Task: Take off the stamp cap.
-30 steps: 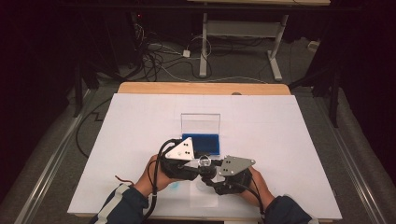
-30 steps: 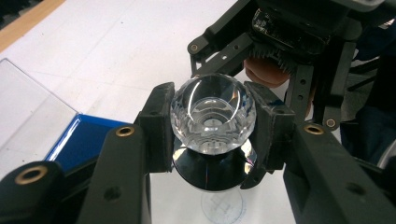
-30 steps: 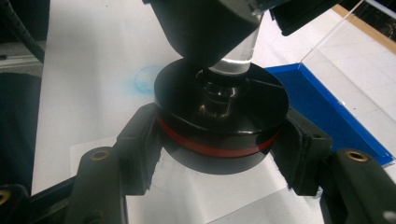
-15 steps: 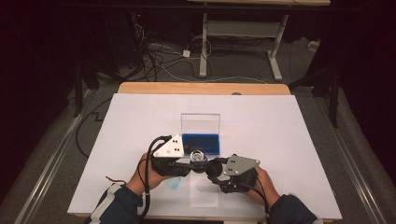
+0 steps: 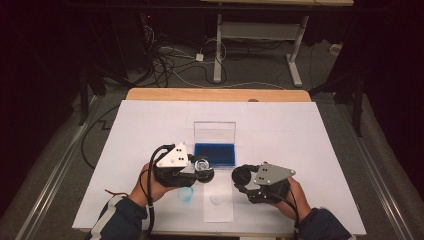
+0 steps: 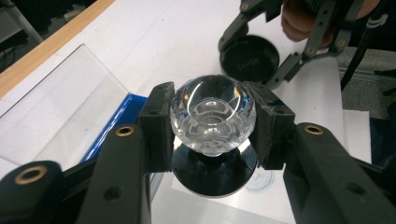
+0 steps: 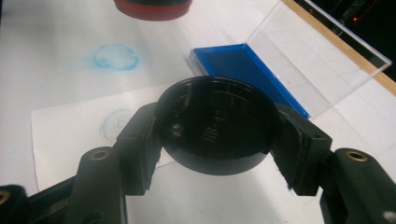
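Near table's front edge, stamp (image 6: 213, 114), black cap (image 7: 218, 125) apart

Clear-knobbed stamp (image 6: 212, 116), black cap (image 7: 217, 126), blue ink pad (image 5: 215, 154)

The clear-knobbed round stamp (image 5: 202, 167) sits left of the black round cap (image 5: 243, 176), the blue ink pad in its clear open case (image 5: 214, 154) just behind them, the white paper sheet (image 5: 218, 202) below.

Table edges lie open — ink pad case (image 5: 215, 147) blocks centre.
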Demonstrator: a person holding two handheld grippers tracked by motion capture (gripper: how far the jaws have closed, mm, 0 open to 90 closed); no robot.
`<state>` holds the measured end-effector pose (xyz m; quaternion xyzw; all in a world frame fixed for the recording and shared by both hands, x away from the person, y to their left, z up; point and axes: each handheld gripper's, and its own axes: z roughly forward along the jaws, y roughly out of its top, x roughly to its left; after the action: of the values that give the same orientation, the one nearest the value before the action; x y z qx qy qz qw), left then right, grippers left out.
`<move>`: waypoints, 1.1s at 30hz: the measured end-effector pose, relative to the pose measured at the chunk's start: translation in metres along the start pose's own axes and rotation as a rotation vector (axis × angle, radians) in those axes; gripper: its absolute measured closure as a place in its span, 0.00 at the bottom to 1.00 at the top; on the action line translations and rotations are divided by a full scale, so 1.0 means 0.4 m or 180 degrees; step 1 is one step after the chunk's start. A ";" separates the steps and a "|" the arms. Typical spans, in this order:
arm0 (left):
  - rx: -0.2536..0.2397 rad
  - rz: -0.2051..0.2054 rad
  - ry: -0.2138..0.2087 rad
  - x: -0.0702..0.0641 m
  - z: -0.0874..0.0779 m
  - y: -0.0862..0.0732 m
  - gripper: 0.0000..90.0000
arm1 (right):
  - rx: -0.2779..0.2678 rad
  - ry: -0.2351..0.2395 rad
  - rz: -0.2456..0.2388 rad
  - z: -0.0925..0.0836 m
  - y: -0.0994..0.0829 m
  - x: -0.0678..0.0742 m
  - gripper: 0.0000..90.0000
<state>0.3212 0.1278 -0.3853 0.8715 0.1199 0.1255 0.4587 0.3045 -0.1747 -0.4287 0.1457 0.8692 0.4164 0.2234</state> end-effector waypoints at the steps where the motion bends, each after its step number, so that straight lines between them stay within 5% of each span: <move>1: -0.0006 -0.0011 0.0017 0.001 -0.002 -0.002 0.61 | -0.0013 -0.0003 0.0012 -0.004 -0.001 -0.002 0.43; 22: 0.0058 -0.0076 0.0162 0.029 -0.029 -0.028 0.61 | 0.0056 -0.0308 0.0248 -0.101 -0.076 -0.036 0.43; 33: 0.0066 -0.0074 0.0164 0.038 -0.028 -0.031 0.60 | 0.0058 -0.0338 0.0304 -0.117 -0.096 -0.042 0.43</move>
<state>0.3306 0.1483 -0.3878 0.8712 0.1432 0.1414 0.4479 0.2925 -0.2364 -0.4285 0.2109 0.8519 0.4104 0.2478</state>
